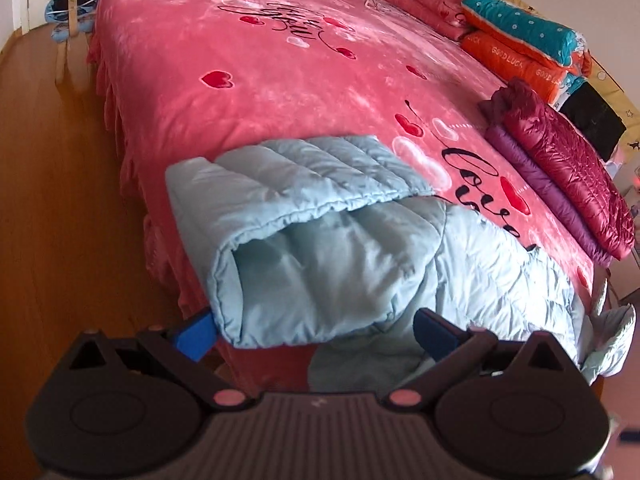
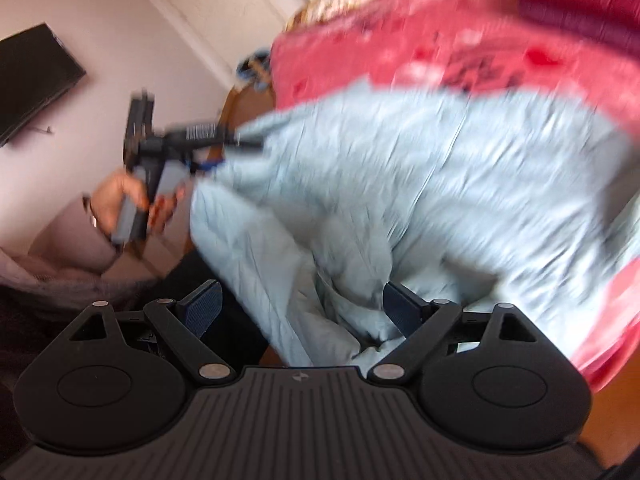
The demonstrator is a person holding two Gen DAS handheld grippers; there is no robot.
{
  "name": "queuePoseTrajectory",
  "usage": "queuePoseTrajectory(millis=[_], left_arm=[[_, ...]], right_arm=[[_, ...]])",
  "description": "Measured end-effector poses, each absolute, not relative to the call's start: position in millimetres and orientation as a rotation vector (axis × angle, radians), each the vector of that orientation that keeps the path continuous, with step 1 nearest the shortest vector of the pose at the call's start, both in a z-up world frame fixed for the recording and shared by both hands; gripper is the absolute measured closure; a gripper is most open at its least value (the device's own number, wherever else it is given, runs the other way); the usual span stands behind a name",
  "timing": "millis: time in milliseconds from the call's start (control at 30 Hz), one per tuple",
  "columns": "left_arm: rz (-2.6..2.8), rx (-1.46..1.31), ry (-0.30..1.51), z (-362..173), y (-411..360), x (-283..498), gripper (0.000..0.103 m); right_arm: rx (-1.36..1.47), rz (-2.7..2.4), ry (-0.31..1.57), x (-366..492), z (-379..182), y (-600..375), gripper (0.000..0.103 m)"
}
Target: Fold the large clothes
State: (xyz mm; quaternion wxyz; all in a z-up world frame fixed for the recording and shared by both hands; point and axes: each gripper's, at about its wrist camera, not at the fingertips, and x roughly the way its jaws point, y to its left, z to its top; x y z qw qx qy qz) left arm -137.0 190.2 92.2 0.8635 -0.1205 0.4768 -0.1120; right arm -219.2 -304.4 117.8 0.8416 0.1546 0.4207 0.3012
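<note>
Plainly, the pale blue quilted down coat [image 1: 320,240] lies at the near edge of the bed with the pink heart-printed fleece cover [image 1: 240,80], one flap doubled over towards the bed's left side and part of it drooping over the near edge. The left gripper [image 1: 316,332] has its jaws wide apart, straddling the folded roll's near end and pinching nothing. The right gripper [image 2: 302,312] is likewise spread wide, with loose blurred fabric between its fingers, unclamped. The coat's long axis runs across the bed edge, directly ahead of both grippers; I judge the left nearer the fold.
</note>
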Motion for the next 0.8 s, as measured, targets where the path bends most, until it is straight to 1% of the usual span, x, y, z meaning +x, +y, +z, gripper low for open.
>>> queuePoseTrajectory(millis=[100,233,333,467,533,800], left_arm=[[-0.266,-0.268,0.994,99,185,-138,0.001],[-0.350,-0.269,0.988,106,173,-132,0.001],[-0.365,-0.237,1.034,95,160,-119,0.001],[-0.391,-0.272,1.102,75,153,-110,0.001],[-0.398,-0.269,1.129,66,148,-105,0.001],[-0.394,-0.233,1.171,49,127,-80,0.001]], right_arm=[[0.311,0.557,0.809,-204,136,-323,0.000],[0.265,0.378,0.784,-166,135,-347,0.000],[0.182,0.252,0.803,-126,116,-361,0.000],[0.064,0.169,0.858,-80,82,-386,0.000],[0.056,0.161,0.891,-55,67,-395,0.000],[0.103,0.171,0.915,21,28,-435,0.000]])
